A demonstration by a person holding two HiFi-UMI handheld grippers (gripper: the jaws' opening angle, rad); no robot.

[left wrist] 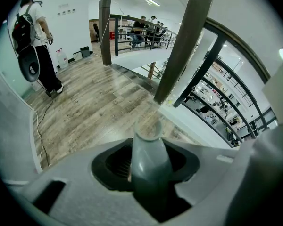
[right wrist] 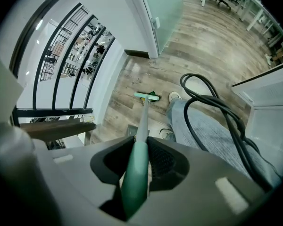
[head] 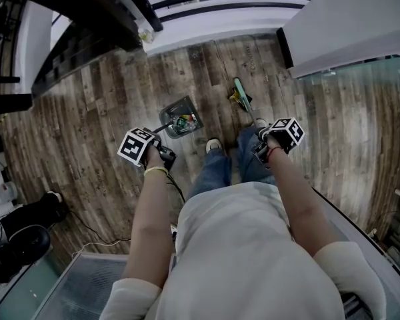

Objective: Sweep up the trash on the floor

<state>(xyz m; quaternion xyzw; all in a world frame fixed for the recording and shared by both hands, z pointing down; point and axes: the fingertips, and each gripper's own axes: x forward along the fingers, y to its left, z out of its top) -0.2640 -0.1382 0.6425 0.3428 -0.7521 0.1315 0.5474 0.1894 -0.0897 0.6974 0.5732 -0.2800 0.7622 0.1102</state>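
- L gripper: jaws clamped on grey dustpan handle.
- R gripper: jaws clamped on green broom handle.
- Dustpan on wood floor ahead of shoe, trash inside; its handle slants back to L gripper.
- Broom's long axis runs fwd-left from R gripper; broom head down on floor, near pan's right.

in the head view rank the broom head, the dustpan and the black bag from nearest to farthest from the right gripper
From the right gripper:
1. broom head, just ahead on the floor.
2. dustpan, farther to the left.
3. black bag, far left by the glass.
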